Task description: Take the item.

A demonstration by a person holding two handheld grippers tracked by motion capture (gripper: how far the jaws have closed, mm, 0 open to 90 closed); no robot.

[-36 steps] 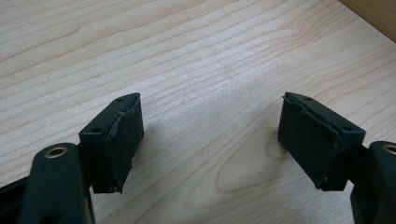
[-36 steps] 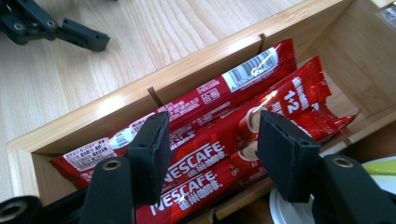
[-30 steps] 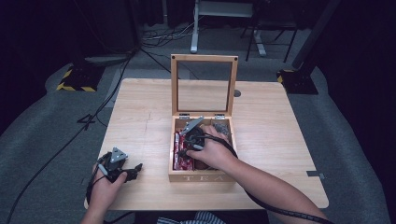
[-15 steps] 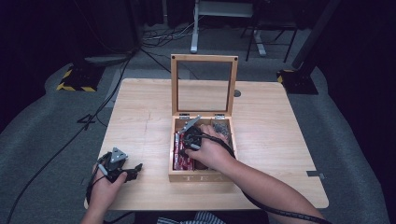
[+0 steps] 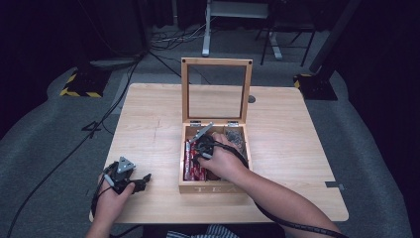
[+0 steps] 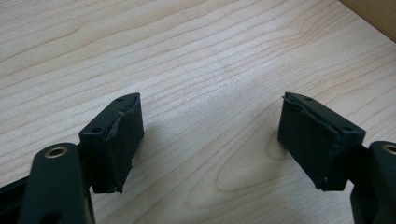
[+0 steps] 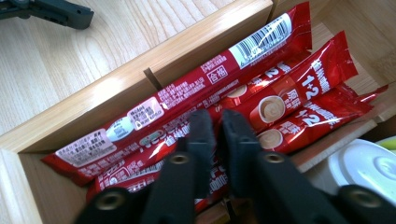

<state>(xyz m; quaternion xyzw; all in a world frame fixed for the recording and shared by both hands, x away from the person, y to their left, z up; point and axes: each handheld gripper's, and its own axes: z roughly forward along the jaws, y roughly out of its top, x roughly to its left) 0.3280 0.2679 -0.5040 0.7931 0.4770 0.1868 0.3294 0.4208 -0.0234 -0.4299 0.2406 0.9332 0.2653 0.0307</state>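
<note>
Pinching the right hand-held gripper (image 7: 215, 122) together on a red sachet (image 7: 261, 109) in the tea box (image 5: 188, 139), having just been closing its jaws to lift it, we are resting the left hand-held gripper (image 6: 210, 140) apart on the table (image 6: 201, 56)

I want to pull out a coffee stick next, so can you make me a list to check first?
1. Box lid standing open: ok.
2. Right gripper down among the red coffee sticks: ok.
3. Its jaws have just been closing; nearly together now: ok.
4. A stick truly pinched between them: cannot tell.
5. Left gripper open, resting on the table, out of the way: ok.
</note>
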